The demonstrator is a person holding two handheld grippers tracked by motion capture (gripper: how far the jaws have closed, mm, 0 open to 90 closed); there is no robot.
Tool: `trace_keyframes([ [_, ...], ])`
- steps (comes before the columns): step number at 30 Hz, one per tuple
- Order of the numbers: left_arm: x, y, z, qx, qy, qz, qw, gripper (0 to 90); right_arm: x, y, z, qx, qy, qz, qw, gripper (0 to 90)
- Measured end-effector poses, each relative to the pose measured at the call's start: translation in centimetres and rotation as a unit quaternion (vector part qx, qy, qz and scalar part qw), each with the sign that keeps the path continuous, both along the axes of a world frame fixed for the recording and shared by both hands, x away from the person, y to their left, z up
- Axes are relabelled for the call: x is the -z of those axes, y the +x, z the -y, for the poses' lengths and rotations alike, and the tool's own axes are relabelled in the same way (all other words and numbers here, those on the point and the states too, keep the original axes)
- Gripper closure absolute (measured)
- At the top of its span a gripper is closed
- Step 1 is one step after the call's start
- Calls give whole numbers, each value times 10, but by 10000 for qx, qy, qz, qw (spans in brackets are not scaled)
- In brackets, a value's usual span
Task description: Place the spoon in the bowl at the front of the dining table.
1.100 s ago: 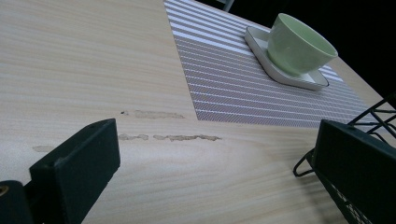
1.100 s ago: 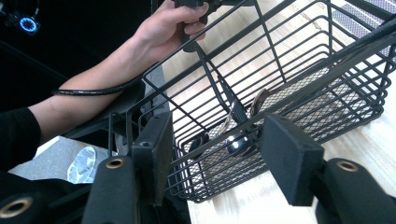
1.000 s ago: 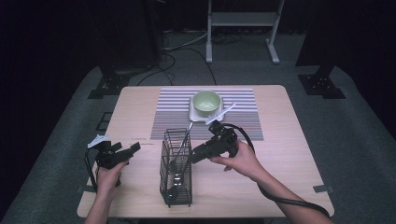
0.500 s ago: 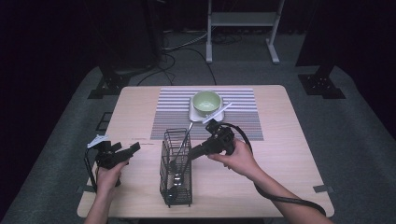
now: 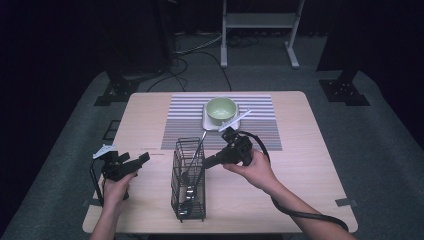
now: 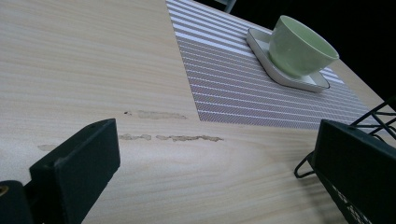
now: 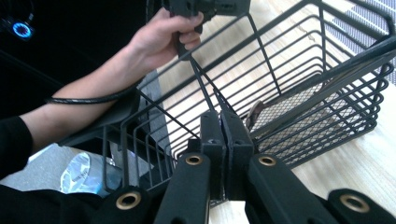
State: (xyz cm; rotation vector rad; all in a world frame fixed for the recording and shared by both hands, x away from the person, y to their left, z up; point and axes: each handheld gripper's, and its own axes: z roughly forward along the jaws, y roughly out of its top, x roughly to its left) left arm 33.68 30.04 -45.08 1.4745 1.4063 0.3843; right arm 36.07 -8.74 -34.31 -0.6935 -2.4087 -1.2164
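Wire basket (image 5: 188,181) rim between closed jaws

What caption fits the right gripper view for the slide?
Right gripper, jaws just closed on the rim wire of the black wire basket.

Spoon (image 5: 189,187) bowls in wire basket (image 5: 188,181), blurred behind mesh.

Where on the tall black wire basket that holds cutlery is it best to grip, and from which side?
Grip the black wire basket by its top rim wire, probably coming down from above on its left long side, nearest the open left gripper. The basket stands upright, and that thin wire should fit between the jaws.
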Motion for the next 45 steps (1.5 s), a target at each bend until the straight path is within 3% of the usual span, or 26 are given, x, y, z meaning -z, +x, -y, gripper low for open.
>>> trace_keyframes([
  [3,0,0,0,3,11,1,10000,0,-5,-1,4,64,44,76,9999,886],
  [13,0,0,1,6,16,-6,10000,0,-15,0,16,179,214,12,9996,890],
  [25,0,0,1,5,15,-4,10000,0,-37,4,33,352,570,-1,9977,891],
  [45,0,0,0,-6,16,-6,10000,0,-55,8,46,465,918,-105,9946,891],
])
